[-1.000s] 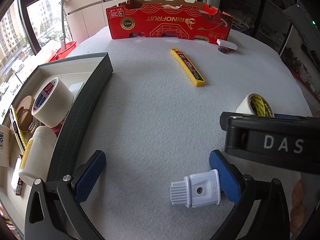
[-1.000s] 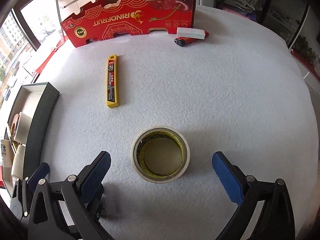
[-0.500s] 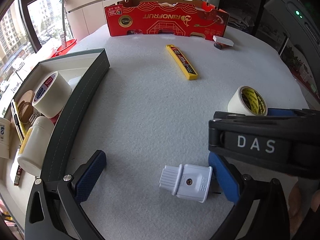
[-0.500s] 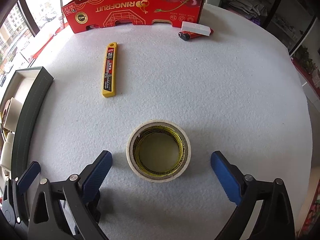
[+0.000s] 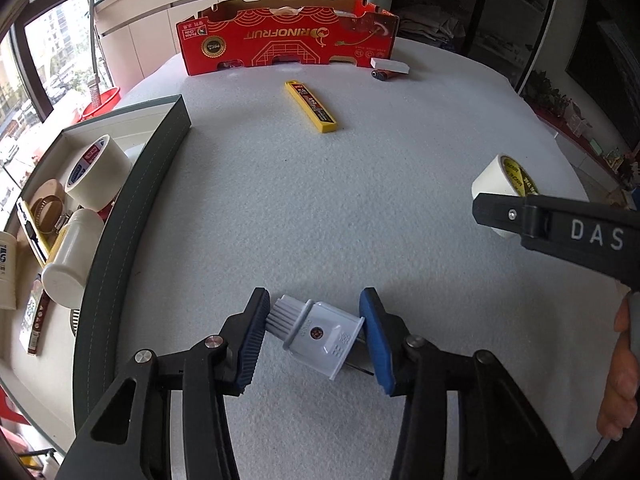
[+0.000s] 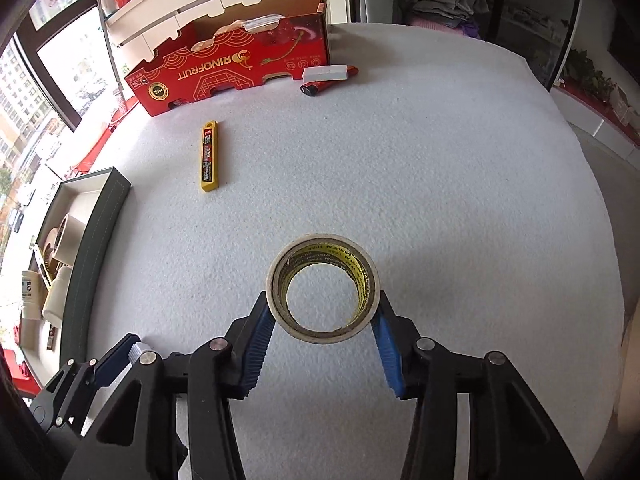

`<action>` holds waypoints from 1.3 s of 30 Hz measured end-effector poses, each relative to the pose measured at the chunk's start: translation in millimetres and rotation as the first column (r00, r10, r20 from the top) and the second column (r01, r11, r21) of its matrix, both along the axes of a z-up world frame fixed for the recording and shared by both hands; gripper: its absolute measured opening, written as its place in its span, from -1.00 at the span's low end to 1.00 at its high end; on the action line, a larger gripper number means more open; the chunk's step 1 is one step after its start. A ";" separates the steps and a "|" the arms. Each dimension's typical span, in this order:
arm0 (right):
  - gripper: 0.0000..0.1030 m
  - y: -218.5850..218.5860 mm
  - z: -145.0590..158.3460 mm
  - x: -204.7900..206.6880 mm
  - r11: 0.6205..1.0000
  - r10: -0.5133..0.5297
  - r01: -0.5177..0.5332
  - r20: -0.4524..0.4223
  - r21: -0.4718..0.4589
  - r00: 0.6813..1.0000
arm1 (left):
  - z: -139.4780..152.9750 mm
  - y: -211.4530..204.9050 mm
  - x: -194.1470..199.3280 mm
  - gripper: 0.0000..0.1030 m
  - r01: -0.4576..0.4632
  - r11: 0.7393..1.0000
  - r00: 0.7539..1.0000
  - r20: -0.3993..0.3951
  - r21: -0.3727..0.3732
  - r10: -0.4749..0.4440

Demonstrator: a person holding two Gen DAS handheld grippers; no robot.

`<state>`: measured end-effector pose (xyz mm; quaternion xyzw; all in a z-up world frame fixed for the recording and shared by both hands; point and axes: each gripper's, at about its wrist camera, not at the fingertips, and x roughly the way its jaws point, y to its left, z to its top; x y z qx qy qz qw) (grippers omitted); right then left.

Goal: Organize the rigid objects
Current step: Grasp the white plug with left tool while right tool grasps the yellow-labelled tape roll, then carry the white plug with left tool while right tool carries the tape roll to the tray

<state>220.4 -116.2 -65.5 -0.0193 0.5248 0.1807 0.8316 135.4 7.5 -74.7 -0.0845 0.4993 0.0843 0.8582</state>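
Observation:
A white plug [image 5: 320, 330] lies crosswise between the blue pads of my left gripper [image 5: 314, 320]. Its jaws are closing, with the left pad on the ribbed end and the right pad against the pronged end. My right gripper [image 6: 322, 312] is also closing, and its pads press both sides of a white tape roll [image 6: 324, 334] with yellow print inside. The roll is tilted up, so the table shows through its hole. In the left wrist view the same tape roll [image 5: 504, 184] sits at the right, behind the right gripper's black body.
A grey-green box [image 5: 132, 216] at the left holds a tape roll [image 5: 100, 172], a white bottle [image 5: 72, 264] and small items. On the white felt table lie a yellow cutter case [image 5: 312, 107], a white block [image 5: 390, 66] and the red carton [image 5: 288, 42]. A hand [image 5: 620, 380] shows at the right edge.
Both pairs of jaws have gone from wide open to narrow, onto the plug and the tape roll. The tape, which lay flat, now stands tilted. Both views have shifted across the table.

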 end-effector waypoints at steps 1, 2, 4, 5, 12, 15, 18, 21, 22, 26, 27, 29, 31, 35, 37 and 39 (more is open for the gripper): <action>-0.03 -6.2 2.0 -6.2 1.000 -0.008 0.008 0.000 0.010 1.000 | 0.8 -0.9 -3.2 -0.03 0.002 1.000 1.000 -0.003 -0.006 -0.002; -0.03 -13.6 3.4 -12.1 1.000 -0.015 0.016 -0.004 0.024 1.000 | 1.8 -2.5 -6.7 -0.03 0.006 1.000 1.000 -0.005 -0.012 -0.006; -0.03 -24.4 5.1 -24.4 0.998 -0.027 0.028 -0.015 0.050 1.000 | 4.6 -7.0 -14.2 -0.03 0.018 1.000 1.000 -0.003 -0.012 -0.018; -0.03 -29.1 5.7 -30.1 0.998 -0.033 0.034 -0.020 0.056 0.999 | 6.3 -9.6 -17.8 -0.03 0.024 1.000 1.000 -0.002 -0.009 -0.024; -0.03 -53.3 18.8 -64.5 0.995 -0.066 0.067 -0.018 0.078 0.998 | 26.9 -25.7 -42.6 -0.03 0.065 0.998 0.997 0.037 -0.007 -0.065; -0.03 -55.2 28.4 -74.4 0.994 -0.074 0.074 -0.002 0.080 0.997 | 36.8 -30.5 -52.4 -0.03 0.084 0.996 0.995 0.058 -0.010 -0.083; -0.03 -51.0 40.5 -84.8 0.995 -0.066 0.064 0.023 0.076 0.998 | 48.2 -30.6 -62.2 -0.03 0.096 0.995 0.992 0.087 -0.013 -0.094; -0.03 -39.4 52.0 -93.4 0.996 -0.049 0.046 0.048 0.076 0.998 | 60.7 -24.2 -71.6 -0.03 0.093 0.995 0.989 0.117 -0.022 -0.090; -0.03 -33.9 56.0 -95.6 0.997 -0.042 0.037 0.057 0.075 0.998 | 64.7 -20.6 -74.5 -0.03 0.088 0.996 0.988 0.128 -0.025 -0.084; -0.03 -10.7 71.3 -104.2 0.995 -0.005 -0.003 0.076 0.096 0.997 | 82.7 0.4 -87.8 -0.03 0.058 0.998 0.983 0.176 -0.029 -0.052; -0.03 -3.9 75.0 -107.3 0.995 0.008 -0.016 0.085 0.095 0.996 | 86.8 6.8 -91.4 -0.03 0.048 0.998 0.981 0.187 -0.031 -0.041; -0.03 11.9 82.8 -112.8 0.995 0.035 -0.044 0.106 0.088 0.994 | 94.4 20.3 -99.7 -0.03 0.026 0.999 0.978 0.209 -0.039 -0.017; -0.03 27.7 89.8 -118.2 0.993 0.062 -0.073 0.118 0.088 0.991 | 100.9 34.5 -107.0 -0.03 0.002 0.999 0.975 0.223 -0.041 0.007; -0.03 61.7 103.0 -127.8 0.987 0.122 -0.134 0.139 0.086 0.983 | 112.0 68.5 -122.5 -0.03 -0.053 0.998 0.967 0.248 -0.037 0.061; -0.03 79.5 109.4 -131.4 0.982 0.153 -0.167 0.148 0.088 0.977 | 116.0 88.1 -130.0 -0.03 -0.089 0.995 0.962 0.255 -0.042 0.097; -0.03 98.5 115.4 -134.7 0.976 0.187 -0.202 0.157 0.087 0.970 | 119.8 108.5 -137.7 -0.03 -0.134 0.990 0.955 0.262 -0.038 0.139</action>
